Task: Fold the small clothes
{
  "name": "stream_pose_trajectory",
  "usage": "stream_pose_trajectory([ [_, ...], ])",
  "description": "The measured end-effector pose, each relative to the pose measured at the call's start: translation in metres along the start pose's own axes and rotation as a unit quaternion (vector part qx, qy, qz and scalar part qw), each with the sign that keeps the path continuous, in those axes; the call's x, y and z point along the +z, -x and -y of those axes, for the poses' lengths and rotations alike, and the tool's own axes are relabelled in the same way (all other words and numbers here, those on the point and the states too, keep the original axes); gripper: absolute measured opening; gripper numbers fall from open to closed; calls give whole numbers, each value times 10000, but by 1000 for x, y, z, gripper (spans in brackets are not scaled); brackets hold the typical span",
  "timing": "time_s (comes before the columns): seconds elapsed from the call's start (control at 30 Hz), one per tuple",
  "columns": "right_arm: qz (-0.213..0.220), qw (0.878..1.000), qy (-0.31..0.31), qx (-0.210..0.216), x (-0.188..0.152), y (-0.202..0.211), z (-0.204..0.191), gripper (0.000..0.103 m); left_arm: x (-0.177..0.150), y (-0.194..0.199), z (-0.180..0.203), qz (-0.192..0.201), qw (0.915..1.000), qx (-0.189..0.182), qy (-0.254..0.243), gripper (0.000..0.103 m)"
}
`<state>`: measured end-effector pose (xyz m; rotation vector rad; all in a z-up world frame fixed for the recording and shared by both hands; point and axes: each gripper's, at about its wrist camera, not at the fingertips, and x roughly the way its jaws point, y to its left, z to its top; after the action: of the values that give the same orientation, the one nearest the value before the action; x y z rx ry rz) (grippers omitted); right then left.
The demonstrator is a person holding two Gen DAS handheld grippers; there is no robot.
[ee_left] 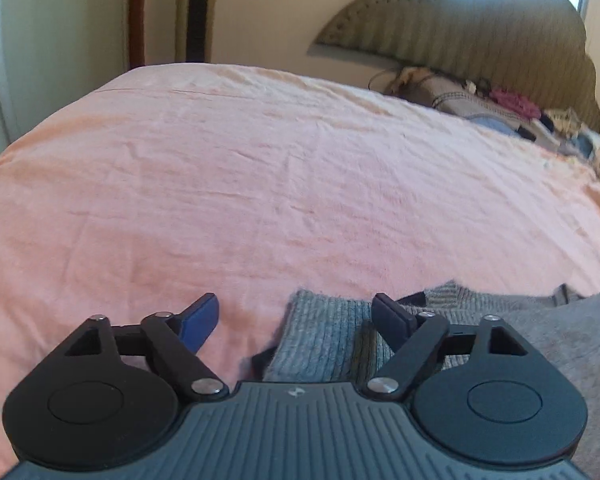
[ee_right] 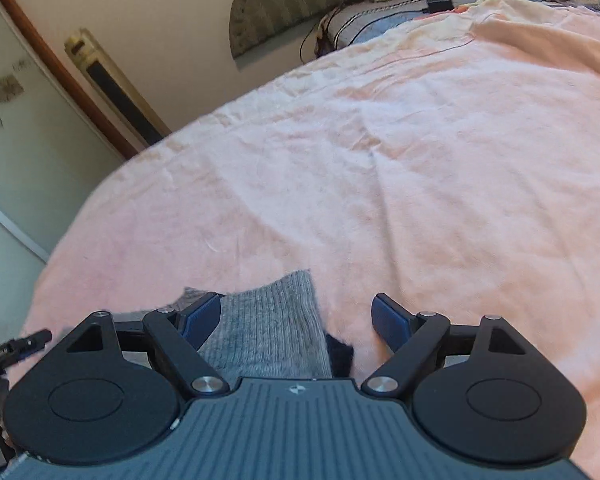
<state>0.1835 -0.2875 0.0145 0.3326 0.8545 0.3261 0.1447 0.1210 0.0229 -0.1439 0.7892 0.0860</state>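
Note:
A small grey knitted garment lies on the pink bedsheet at the near edge. In the left wrist view its ribbed end sits between and under my open left gripper, and more grey fabric spreads to the right. In the right wrist view a ribbed grey end lies just inside the left finger of my open right gripper. A dark bit of cloth shows beside it. Neither gripper holds anything.
The pink sheet covers the bed ahead. A padded headboard and a heap of clothes and clutter lie at the far right. A wall and door frame stand at the left. The tip of the other gripper shows at left.

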Motion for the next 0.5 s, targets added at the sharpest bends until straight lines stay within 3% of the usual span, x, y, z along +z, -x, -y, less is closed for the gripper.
stream_pose_trajectory([
  [0.03, 17, 9997, 256, -15, -2, -3, -9, 77, -2, -4, 8, 56, 9997, 102, -223, 67],
  [0.07, -81, 9987, 507, 48, -6, -7, -16, 48, -6, -4, 14, 205, 9986, 181, -449, 38],
  [0.1, -175, 9978, 632, 84, -6, -10, -20, 23, -7, -4, 18, 226, 9977, 157, -617, 23],
  [0.13, -232, 9974, 664, 155, -7, -12, -22, 15, -6, -4, 21, 251, 9971, 199, -693, 7],
  [0.2, -113, 9974, 689, 184, -5, -7, -22, 14, -3, -2, 21, 261, 9973, 243, -644, 7],
  [0.3, 402, 9983, 251, 350, 3, 10, -9, 14, 1, 3, 15, 329, 9972, 305, -606, 6],
  [0.37, 440, 9983, -78, 383, 5, 8, 4, 13, 4, -1, 11, 312, 9968, 389, -627, 6],
  [0.43, 240, 9996, -9, 124, -2, -7, 8, 13, 4, -8, 7, 242, 9968, 440, -615, 6],
  [0.5, 423, 9990, 37, 112, -11, -9, 8, 10, 1, -8, 6, 332, 9966, 440, -605, 6],
])
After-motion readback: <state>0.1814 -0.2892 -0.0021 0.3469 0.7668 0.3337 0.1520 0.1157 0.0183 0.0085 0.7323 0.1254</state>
